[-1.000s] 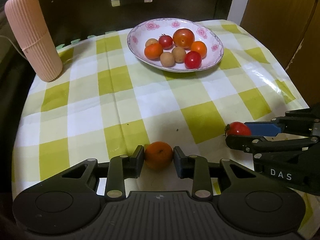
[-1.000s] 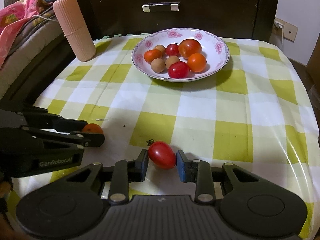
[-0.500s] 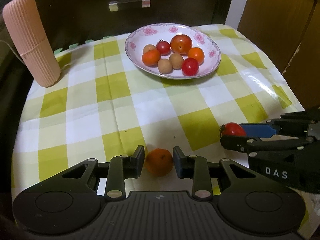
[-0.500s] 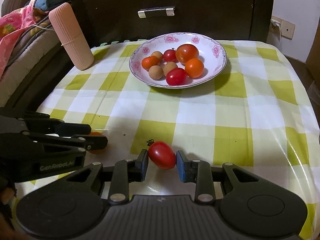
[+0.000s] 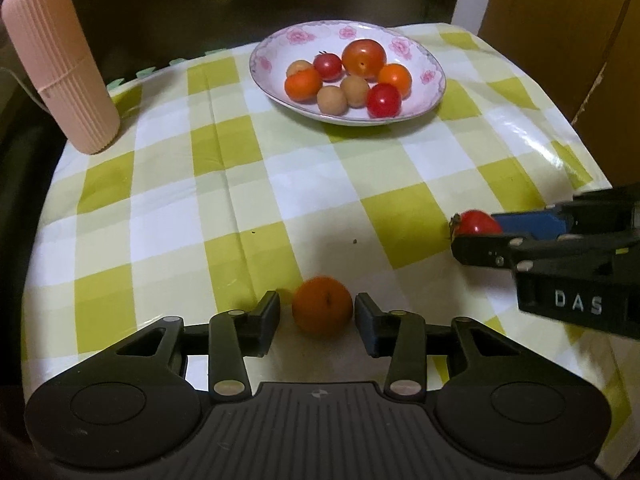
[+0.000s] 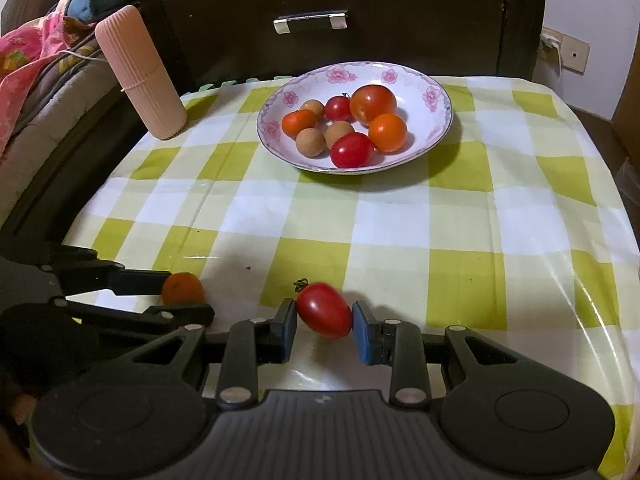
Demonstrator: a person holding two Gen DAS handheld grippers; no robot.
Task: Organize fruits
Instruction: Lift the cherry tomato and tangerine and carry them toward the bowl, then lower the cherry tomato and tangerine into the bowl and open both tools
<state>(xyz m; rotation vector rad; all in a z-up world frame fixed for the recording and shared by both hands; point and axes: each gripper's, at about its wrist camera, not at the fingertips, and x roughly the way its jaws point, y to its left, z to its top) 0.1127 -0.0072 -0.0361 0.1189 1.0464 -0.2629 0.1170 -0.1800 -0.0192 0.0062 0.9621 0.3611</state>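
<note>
Released since a second ago: small orange fruit [image 5: 322,311] lies on the checked tablecloth [image 5: 248,184] between the left gripper [image 5: 316,316] jaws, just opened and clear of it. Right gripper [image 6: 324,320]: clamped on a red plum tomato [image 6: 325,310]. Flowered dish [image 6: 438,120] of fruit, far side.

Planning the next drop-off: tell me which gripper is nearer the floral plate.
Right, narrowly, as a judgement. The right gripper holds a red tomato below the floral plate; the left gripper sits further left, around a small orange fruit.
</note>
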